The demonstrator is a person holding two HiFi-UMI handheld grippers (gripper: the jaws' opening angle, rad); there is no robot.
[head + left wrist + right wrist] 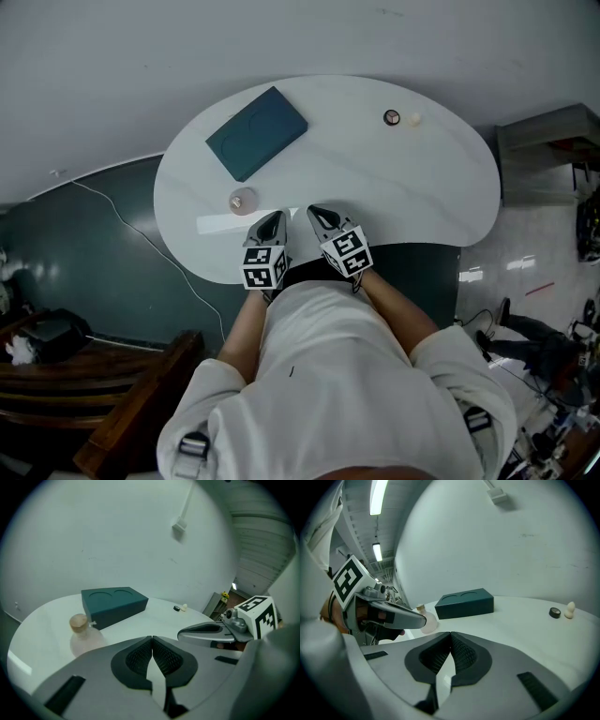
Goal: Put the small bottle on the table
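- The small bottle [243, 200] stands upright on the white oval bench [422, 187], left of centre in the head view and near the bench's lower edge; it has a clear, pinkish body and a pale stopper
- In the left gripper view the small bottle [84, 637] sits at the left of the frame, just in front of the teal box [114, 604] and apart from the jaws
- The left gripper [274, 219] is at the lower middle of the head view, over the bench's near edge and just right of the bottle, not touching it; its jaws are pressed together with nothing between them [152, 638]
- The right gripper [319, 214] lies just beside the left one, to its right; its jaws are likewise closed tight and empty [450, 637]
- Each gripper shows in the other's view: the right one at the right of the left gripper view [190, 633], the left one at the left of the right gripper view [417, 618], where it partly covers the bottle [428, 622]
- The teal box [257, 132], flat with two round hollows in its top, lies on the bench's upper left part
- A dark round piece [392, 117] and a pale piece [413, 119] sit side by side near the bench's upper right edge, well apart from both grippers
- The person [337, 375], in a white top, fills the lower middle of the head view
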